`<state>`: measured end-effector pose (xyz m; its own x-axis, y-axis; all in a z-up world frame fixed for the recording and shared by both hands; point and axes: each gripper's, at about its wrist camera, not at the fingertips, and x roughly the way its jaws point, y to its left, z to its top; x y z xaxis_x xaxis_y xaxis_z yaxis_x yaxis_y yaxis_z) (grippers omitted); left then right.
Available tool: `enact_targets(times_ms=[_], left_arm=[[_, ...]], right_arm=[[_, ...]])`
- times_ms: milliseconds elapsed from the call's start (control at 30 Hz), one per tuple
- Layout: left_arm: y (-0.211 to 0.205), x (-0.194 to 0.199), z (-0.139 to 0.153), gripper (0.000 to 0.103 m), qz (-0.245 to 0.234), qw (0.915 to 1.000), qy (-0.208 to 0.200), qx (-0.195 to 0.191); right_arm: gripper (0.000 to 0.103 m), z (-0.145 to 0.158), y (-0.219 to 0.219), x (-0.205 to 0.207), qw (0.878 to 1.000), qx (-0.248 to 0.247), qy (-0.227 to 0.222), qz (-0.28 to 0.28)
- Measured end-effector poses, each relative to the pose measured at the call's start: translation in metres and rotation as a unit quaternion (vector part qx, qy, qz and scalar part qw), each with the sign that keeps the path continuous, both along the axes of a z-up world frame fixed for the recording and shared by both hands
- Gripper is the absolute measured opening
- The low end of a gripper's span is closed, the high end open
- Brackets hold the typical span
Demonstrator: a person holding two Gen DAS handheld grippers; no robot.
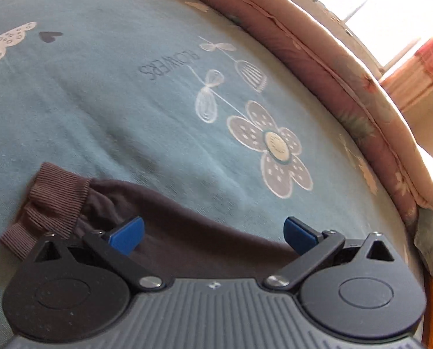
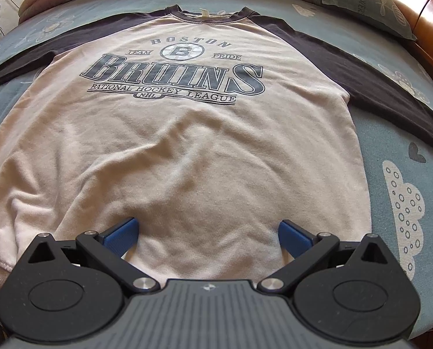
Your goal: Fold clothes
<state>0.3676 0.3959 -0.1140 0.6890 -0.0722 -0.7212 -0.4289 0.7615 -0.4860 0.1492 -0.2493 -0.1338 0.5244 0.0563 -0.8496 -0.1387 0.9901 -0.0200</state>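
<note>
A cream sweatshirt (image 2: 187, 145) with dark sleeves and a Boston Bruins print lies flat, front up, on the blue bedsheet (image 2: 405, 133). Both sleeves are spread out sideways. My right gripper (image 2: 207, 237) hovers open over the lower hem, blue pads wide apart, nothing between them. In the left wrist view, a dark sleeve (image 1: 193, 226) with a ribbed cuff (image 1: 50, 203) lies on the sheet. My left gripper (image 1: 213, 234) is open just above this sleeve, close to the cuff, holding nothing.
The sheet (image 1: 114, 93) carries flower and cloud prints. A folded pink floral quilt (image 1: 347, 93) runs along the far side, with a bright window (image 1: 376, 5) behind. A green pillow (image 2: 367, 3) and a wooden headboard (image 2: 423, 20) sit at the right.
</note>
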Motion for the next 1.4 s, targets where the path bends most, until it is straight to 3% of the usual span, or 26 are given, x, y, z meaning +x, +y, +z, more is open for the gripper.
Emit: enact_targets(times_ms=[167,267,367,467,567,767,900,967,1033,1100,1167,1233,1400], left_arm=[[-0.035,-0.001,-0.006,0.102,-0.065,0.9944,0.051,0.065],[-0.03,-0.007,-0.013,0.101,-0.026,0.99,0.106,0.089],[-0.038,-0.015,0.003,0.101,-0.011,0.9873,0.127,0.095],[-0.079,-0.021,0.032,0.101,-0.078,0.9864,0.099,0.105],[-0.137,-0.023,0.058,0.101,-0.154,0.9772,0.081,0.121],[-0.28,-0.029,0.073,0.101,-0.305,0.9488,0.031,0.075],[-0.363,-0.048,0.046,0.101,-0.361,0.9311,0.032,0.045],[-0.396,-0.059,0.026,0.101,-0.378,0.9216,0.039,0.078],[-0.427,-0.077,0.01,0.101,-0.389,0.9059,0.041,0.162],[-0.445,-0.098,-0.001,0.101,-0.404,0.8895,0.032,0.211],[-0.447,-0.115,-0.005,0.101,-0.415,0.8806,0.026,0.227],[-0.441,-0.124,-0.01,0.101,-0.407,0.8817,0.04,0.235],[-0.419,-0.154,-0.017,0.101,-0.377,0.8969,0.059,0.224]], right_arm=[[0.103,0.0,0.0,0.0,1.0,0.001,0.0,-0.001],[0.103,0.0,-0.001,0.0,1.0,0.001,-0.001,-0.001],[0.103,0.0,-0.001,-0.001,1.0,0.001,-0.003,-0.001],[0.103,0.0,0.0,-0.001,1.0,0.002,-0.004,-0.003],[0.103,0.0,0.0,-0.001,1.0,0.003,-0.006,-0.004],[0.103,-0.001,-0.002,-0.007,1.0,0.007,-0.025,-0.001],[0.103,-0.002,-0.004,-0.011,0.999,0.009,-0.034,0.012],[0.103,-0.002,-0.005,-0.013,0.999,0.011,-0.037,0.021],[0.103,-0.002,-0.007,-0.016,0.999,0.014,-0.042,0.028],[0.103,-0.003,-0.008,-0.019,0.998,0.016,-0.05,0.031],[0.103,-0.004,-0.009,-0.021,0.998,0.017,-0.056,0.032],[0.103,-0.005,-0.01,-0.022,0.997,0.019,-0.062,0.035],[0.103,-0.006,-0.013,-0.028,0.996,0.021,-0.076,0.052]])
